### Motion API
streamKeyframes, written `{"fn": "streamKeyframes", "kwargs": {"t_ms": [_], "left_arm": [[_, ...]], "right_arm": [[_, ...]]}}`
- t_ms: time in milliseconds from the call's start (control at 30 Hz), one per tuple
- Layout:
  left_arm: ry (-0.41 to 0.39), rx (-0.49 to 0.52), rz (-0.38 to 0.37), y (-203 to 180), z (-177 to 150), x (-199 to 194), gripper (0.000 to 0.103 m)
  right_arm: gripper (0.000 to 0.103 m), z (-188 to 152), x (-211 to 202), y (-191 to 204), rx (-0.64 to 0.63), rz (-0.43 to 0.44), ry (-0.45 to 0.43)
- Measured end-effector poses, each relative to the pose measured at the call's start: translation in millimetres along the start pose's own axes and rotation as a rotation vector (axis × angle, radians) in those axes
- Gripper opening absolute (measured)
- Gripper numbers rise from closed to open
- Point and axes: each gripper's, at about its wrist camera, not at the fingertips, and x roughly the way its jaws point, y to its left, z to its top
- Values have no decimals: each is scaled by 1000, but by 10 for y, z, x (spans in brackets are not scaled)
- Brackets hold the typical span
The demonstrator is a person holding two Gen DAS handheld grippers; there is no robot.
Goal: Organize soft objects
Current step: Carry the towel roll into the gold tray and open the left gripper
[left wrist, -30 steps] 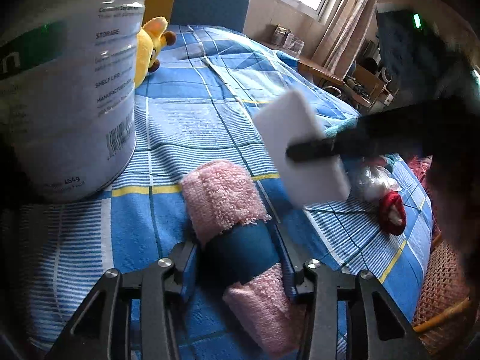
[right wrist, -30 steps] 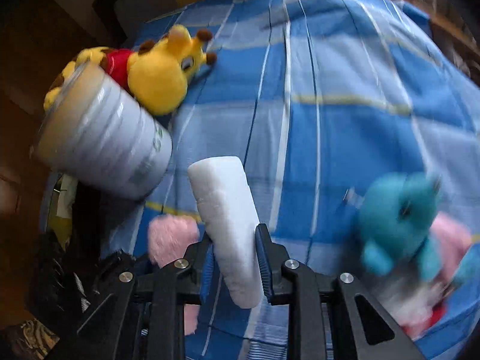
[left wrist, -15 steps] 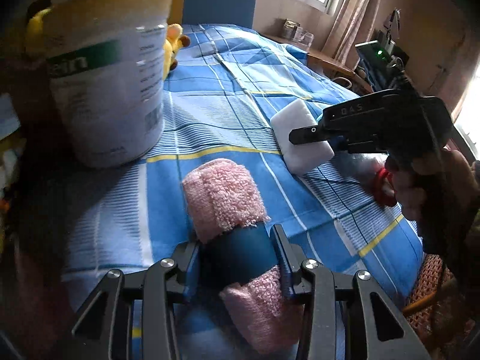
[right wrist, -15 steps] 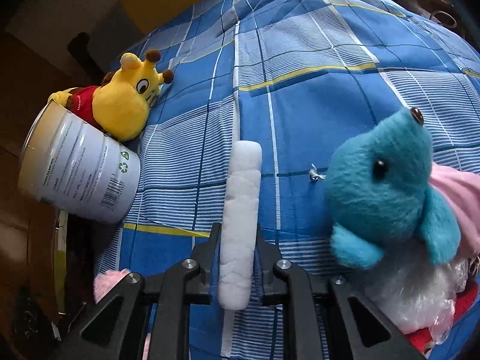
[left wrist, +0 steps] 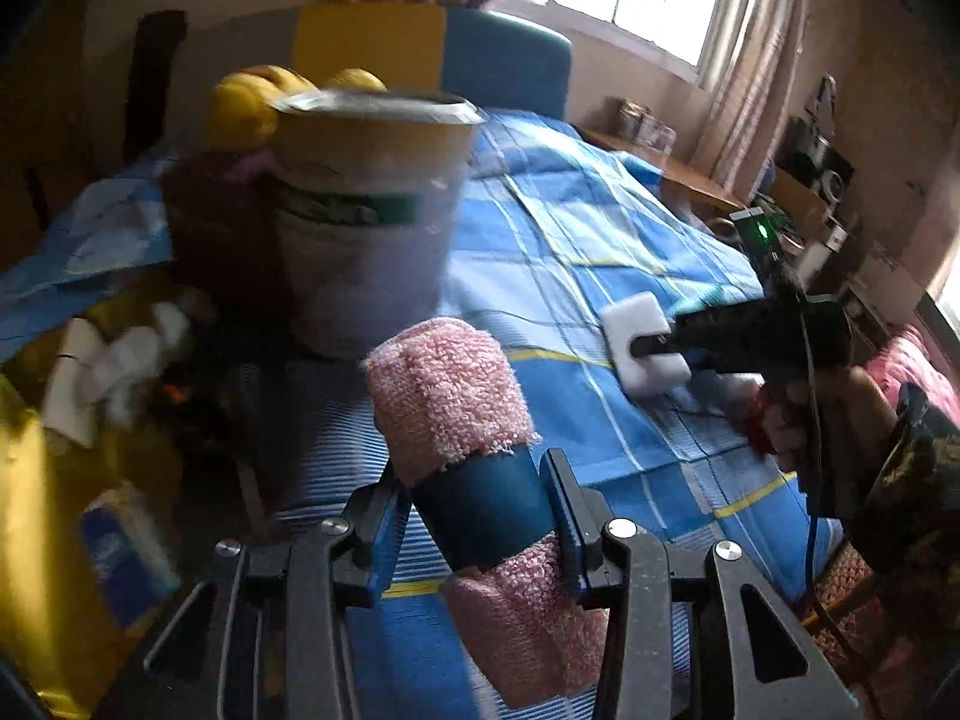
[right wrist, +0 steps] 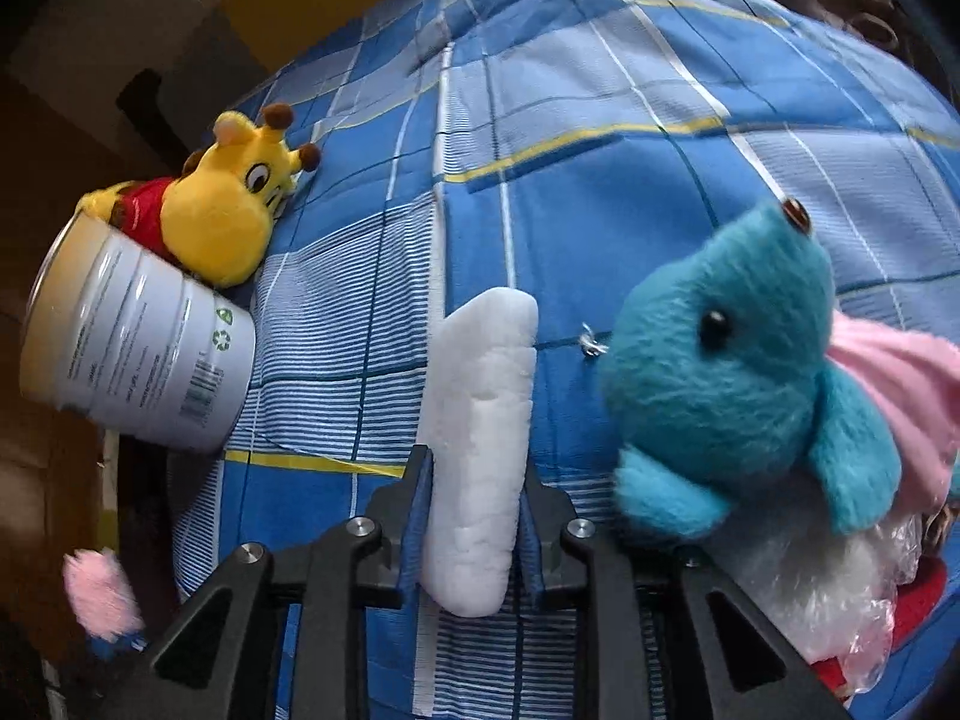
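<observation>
The left gripper (left wrist: 480, 516) has its jaws clamped on a rolled pink terry towel with a dark blue band (left wrist: 462, 438), held above the blue checked bed cover (right wrist: 600, 192), while the right gripper (right wrist: 474, 516), whose jaws have just been opening slightly, grips a white foam sponge block (right wrist: 480, 420).

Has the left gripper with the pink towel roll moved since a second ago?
Yes. The left gripper, shut on the pink towel roll, has risen: the white can now sits lower in its view, rim visible.
</observation>
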Motion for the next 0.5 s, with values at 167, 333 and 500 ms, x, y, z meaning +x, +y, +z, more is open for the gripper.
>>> {"fn": "streamKeyframes", "kwargs": {"t_ms": [167,333,500], "left_arm": [[-52,-19,58,178,43,-255,43],[-71,-64,81,375,61,-397,43],[-66,-146,75,656,40,-469,43]], "right_arm": [[24,-14,10,71,-49,-42,-18],[24,-42,10,162,-105,-75,-41],[24,-62,5,235,-158,-102,-62]]}}
